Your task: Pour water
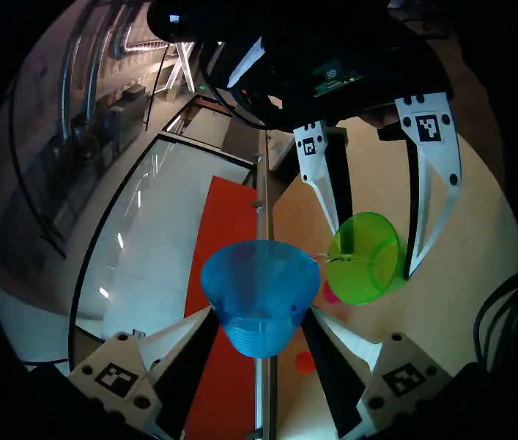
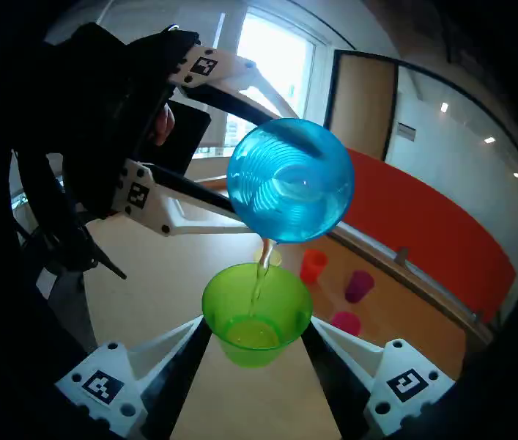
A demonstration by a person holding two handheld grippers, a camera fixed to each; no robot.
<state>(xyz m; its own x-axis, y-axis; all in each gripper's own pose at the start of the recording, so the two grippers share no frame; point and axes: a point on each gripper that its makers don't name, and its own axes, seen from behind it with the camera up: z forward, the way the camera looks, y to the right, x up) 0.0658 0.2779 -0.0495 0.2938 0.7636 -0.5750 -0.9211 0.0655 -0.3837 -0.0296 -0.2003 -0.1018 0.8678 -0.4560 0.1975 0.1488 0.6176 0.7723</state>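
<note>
Nearest to us in the right gripper view, the right gripper has its jaws clamped on either side of the green cup. The cup stands upright, mouth open upward, with a shallow pool of water at its bottom. Just above that mouth a thin stream falls from the lip of the blue cup.

We judge that everything turns on one relation: the blue cup's lowest rim point hangs over the green cup's opening, toward its middle rather than its edge, and the two cups are apart. The blue cup is tipped far over, its long axis close to level and its mouth turned toward us. The left gripper grasps it, jaws closed on its sides. In the left gripper view the blue cup sits pinched between those jaws, with the green cup ahead and to its right.

We judge the pour to be under way; how much water is left in the blue cup we cannot tell. Further tilting calls for that rim to sit over the opening, since a sideways drift would spill onto the worktop.

Farther off on the worktop stand an orange cup, a purple cup and a pink cup, well apart from the pour, with a red panel behind.
</note>
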